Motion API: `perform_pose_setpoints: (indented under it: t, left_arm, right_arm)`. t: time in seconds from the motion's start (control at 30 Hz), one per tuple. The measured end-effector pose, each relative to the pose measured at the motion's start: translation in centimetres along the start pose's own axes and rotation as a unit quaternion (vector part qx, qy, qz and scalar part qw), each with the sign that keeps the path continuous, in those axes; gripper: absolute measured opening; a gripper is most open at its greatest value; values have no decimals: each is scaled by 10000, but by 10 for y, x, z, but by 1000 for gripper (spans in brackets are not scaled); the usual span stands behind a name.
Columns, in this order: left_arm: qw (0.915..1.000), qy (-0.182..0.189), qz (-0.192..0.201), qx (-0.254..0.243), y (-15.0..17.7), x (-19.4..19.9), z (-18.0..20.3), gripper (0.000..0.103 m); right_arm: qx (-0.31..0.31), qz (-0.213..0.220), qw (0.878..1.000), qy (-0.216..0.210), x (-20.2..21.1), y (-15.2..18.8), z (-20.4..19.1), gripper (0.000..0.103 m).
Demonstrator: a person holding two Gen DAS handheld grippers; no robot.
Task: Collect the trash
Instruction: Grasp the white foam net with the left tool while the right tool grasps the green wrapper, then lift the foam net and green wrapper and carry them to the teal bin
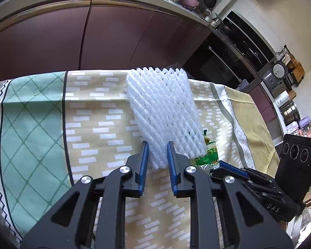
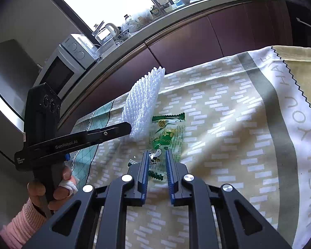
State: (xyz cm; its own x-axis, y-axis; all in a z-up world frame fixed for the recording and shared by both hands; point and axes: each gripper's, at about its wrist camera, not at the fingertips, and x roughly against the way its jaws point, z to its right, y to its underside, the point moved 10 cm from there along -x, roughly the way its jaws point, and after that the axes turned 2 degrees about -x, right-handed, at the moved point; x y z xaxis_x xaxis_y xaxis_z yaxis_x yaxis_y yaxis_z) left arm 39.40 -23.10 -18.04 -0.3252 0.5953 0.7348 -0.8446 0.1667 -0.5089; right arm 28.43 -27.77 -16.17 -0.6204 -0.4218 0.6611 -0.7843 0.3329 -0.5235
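Trash lies side by side on the cloth-covered surface (image 2: 228, 108), one piece per gripper. Left gripper (image 1: 157, 145) fingers pinch the foam net's (image 1: 163, 112) near edge, lifting it upright. Right gripper (image 2: 157, 154) fingers pinch the green wrapper's (image 2: 168, 132) near end.

Left gripper (image 1: 157, 145) angled downward, jaws narrowed, pads pinching; right gripper (image 2: 157, 153) just beside it, likewise pinched; bandaged hand (image 2: 51, 188) gripping the left handle.
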Motion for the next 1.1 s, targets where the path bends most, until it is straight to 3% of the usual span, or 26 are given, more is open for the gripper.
perform_pose_setpoints:
  t: [0.23, 0.53, 0.83, 1.1]
  left_arm:
    - [9998, 55, 196, -39, 2, 18, 5, 13]
    - [9973, 110, 650, -325, 17, 87, 10, 13]
    - [9946, 3, 912, -505, 68, 161, 2, 13]
    - [9936, -209, 1061, -336, 129, 222, -36, 13]
  right_arm:
    - [3, 122, 9999, -89, 10, 0, -4, 11]
    - [129, 404, 9986, -313, 43, 8, -27, 10]
    - [358, 505, 9961, -626, 69, 41, -67, 10]
    - [617, 401, 9933, -895, 75, 72, -109, 10]
